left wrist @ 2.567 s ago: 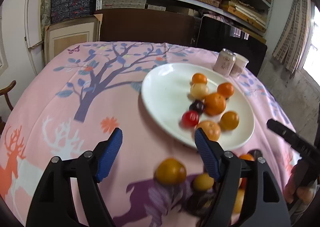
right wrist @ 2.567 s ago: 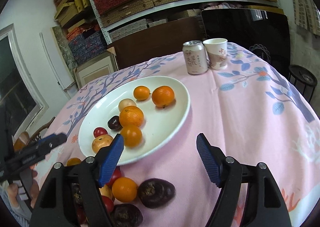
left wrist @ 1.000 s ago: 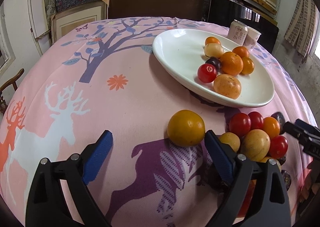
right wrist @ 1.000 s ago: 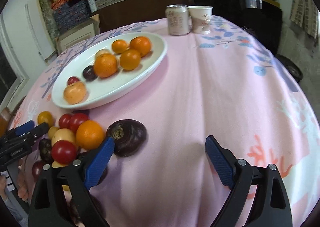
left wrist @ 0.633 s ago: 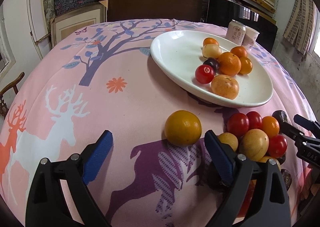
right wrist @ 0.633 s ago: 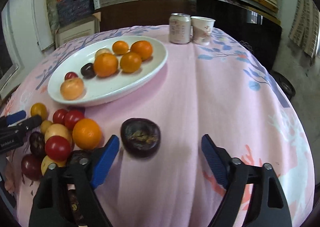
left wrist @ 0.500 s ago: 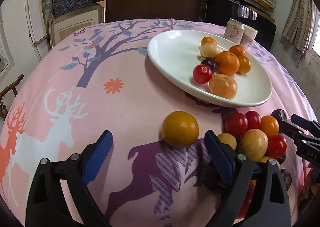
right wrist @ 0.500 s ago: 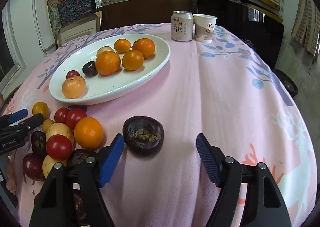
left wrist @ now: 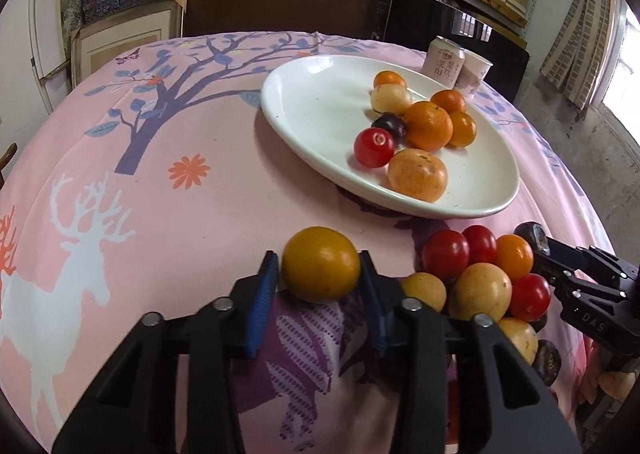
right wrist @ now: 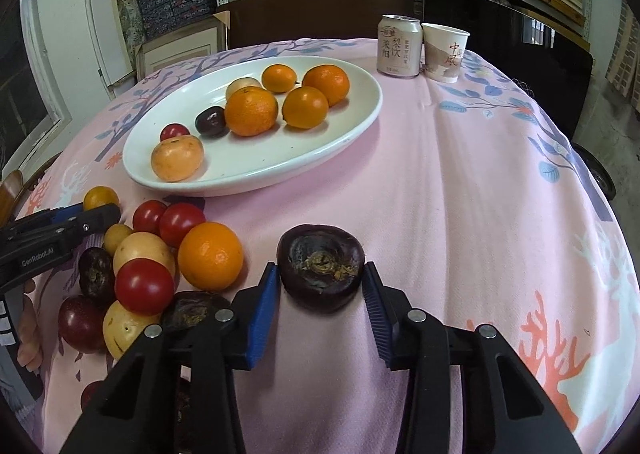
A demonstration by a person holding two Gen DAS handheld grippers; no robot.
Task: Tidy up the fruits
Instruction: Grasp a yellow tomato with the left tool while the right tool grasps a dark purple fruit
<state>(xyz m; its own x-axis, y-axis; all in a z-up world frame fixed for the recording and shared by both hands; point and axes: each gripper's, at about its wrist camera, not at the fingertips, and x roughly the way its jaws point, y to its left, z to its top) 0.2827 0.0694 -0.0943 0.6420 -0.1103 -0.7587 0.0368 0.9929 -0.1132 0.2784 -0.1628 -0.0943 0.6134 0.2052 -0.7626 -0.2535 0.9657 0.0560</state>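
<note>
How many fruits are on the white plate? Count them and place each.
8, all on the plate: pale orange fruit and red tomato nearest; dark fruit, big orange, pale fruit behind; three smaller oranges farthest. None seems hidden.

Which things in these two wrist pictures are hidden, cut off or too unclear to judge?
- Left wrist view: the fruit pile runs behind the left gripper, so its count is unclear.
- Left wrist view: the right gripper hides most of its dark fruit.
- Right wrist view: dark fruits at the lower left sit behind the right gripper's arm.
- Right wrist view: the can text is too small to read.
</note>
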